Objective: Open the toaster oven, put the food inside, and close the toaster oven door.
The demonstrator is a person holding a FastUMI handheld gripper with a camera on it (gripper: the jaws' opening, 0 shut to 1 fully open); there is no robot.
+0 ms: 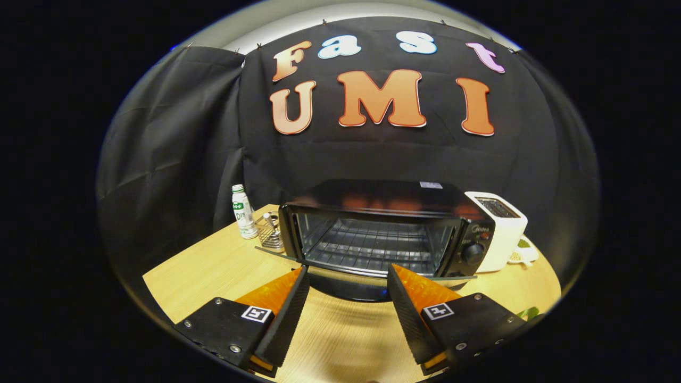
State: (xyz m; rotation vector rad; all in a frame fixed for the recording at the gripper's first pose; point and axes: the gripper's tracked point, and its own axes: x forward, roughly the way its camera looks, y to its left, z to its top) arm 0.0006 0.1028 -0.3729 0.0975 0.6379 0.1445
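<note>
Bottle (242,211): a white bottle with a green-printed label is seen standing upright on the wooden table (213,266), well beyond the left finger and to the left of the oven, close to the black cloth wall.
Wire holder (270,231): a small metal wire rack is set just right of the bottle, beside the oven's left wall; whether the 2 touch cannot be told.
Gripper (348,271): the 2 fingers are spread wide apart and nothing is held between them; their tips are raised over the front edge of the lowered door.
Toaster oven (383,223): it is placed straight ahead of the fingers, centred in the gap between them, resting on the table.
Oven door (346,284): it is folded down toward the gripper and lies open and roughly flat; its dark front edge is seen between the 2 fingertips.
Oven look: a black glossy body is shown, with orange reflections on the top panel and a small pale sticker near the back.
Oven interior: a wire rack (372,247) is laid across the cavity, and nothing is seen on it.
Oven controls: a round black knob (472,253) is mounted on the right-hand panel.
Toaster (503,229): a white slot toaster is placed just to the right of the oven, beyond the right finger.
</note>
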